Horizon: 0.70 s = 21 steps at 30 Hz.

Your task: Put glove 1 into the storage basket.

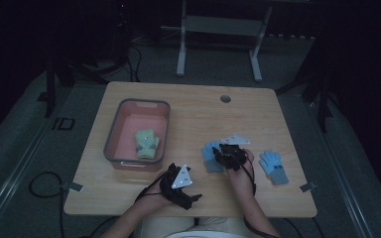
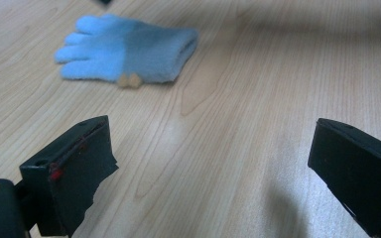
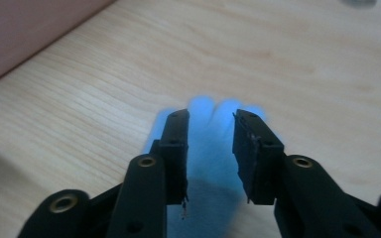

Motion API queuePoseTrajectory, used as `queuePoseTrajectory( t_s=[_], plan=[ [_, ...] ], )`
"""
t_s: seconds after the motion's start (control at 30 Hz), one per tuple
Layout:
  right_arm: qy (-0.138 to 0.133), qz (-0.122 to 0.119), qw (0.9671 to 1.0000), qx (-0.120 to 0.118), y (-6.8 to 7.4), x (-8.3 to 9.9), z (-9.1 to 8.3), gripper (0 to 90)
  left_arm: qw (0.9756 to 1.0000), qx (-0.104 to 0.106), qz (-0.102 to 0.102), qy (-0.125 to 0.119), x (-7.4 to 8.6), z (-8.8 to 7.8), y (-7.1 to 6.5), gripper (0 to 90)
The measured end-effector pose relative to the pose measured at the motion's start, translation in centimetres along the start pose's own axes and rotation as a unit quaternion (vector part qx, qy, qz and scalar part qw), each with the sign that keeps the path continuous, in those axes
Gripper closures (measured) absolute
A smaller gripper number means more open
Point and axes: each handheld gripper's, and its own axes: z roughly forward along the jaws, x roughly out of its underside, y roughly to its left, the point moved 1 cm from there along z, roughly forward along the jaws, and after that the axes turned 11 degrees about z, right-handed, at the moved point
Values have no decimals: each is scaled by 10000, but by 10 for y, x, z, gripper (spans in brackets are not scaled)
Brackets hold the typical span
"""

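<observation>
The right gripper (image 3: 211, 144) hangs over a blue glove (image 3: 206, 163), jaws released astride it for a grab; the left gripper (image 2: 213, 168) idles, jaws released above bare worktop (image 2: 238, 114).

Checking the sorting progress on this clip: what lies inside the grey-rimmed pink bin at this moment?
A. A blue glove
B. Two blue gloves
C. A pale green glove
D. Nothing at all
C: in the high view a pale green glove lies in the bin, while both blue gloves are out on the table, one under the right gripper and one farther right.
</observation>
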Motion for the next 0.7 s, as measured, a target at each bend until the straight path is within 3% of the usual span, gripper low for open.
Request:
queuePoseTrajectory(
  t_s=[0.1, 0.17, 0.27, 0.4, 0.43, 0.53, 0.6, 0.7],
  plan=[
    [-62, -109, 9997, -189, -8, -6, -12, 651, 10000, 5, 9, 4, 0, 0, 0, 36],
    [-71, -357, 9988, -324, -21, -9, -28, 623, 10000, 13, 12, 4, 0, 0, 0, 36],
    [7, -422, 9986, -310, -34, -7, -39, 648, 10000, 65, 31, 25, 1, 0, 0, 36],
    [-24, -392, 9986, -346, -45, -4, -47, 651, 10000, 73, 0, 1, 1, 0, 0, 36],
    [-7, -386, 9987, -336, -59, 0, -56, 648, 10000, 71, 3, 8, 0, 0, 0, 36],
    [-86, -279, 9990, -328, -80, 6, -66, 648, 9999, 98, 41, 35, 1, 1, -1, 36],
    [-89, -252, 9989, -374, -85, 7, -69, 647, 9999, 93, 50, 39, 1, 1, -2, 36],
    [-170, -176, 9990, -368, -111, 16, -82, 629, 10000, 68, 54, 34, 0, 1, -2, 36]
  ],
)
